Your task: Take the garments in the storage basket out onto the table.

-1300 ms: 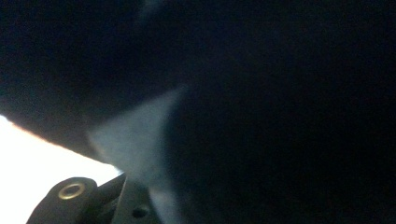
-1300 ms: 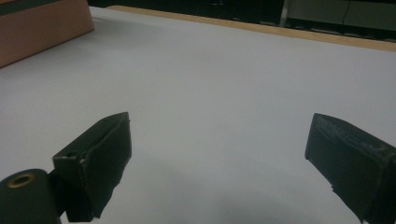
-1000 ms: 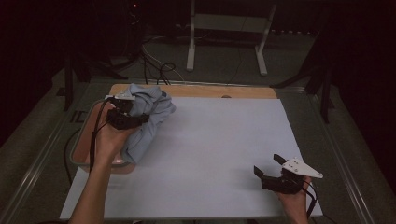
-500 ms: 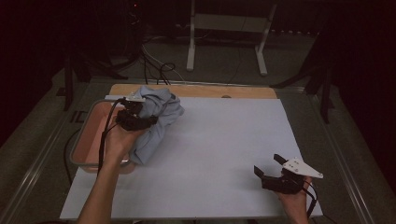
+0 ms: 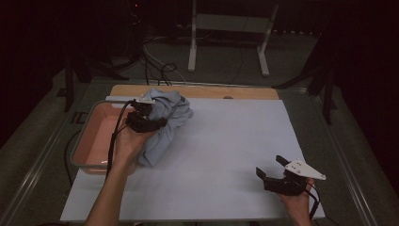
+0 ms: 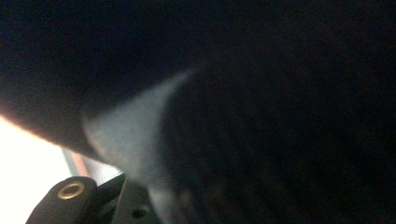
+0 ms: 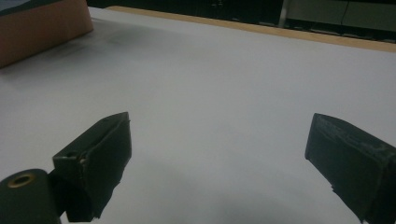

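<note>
Cloth (image 5: 165, 123) — grey-blue bundle, pinched in left hand-held gripper (image 5: 149, 118); over the last second carried right, off the tray (image 5: 89, 141), now half over its right rim onto the worktop (image 5: 226, 155). Right hand-held gripper (image 5: 275, 170) — spread, idle, near right. Laying out likely next.

You have open room across the middle and far right of the white sheet (image 5: 226, 155). On your left, the bundled grey cloth (image 5: 167, 120) blocks the way, spilling over the pink tub (image 5: 89, 141), whose raised rim stands along the sheet's left edge.
</note>
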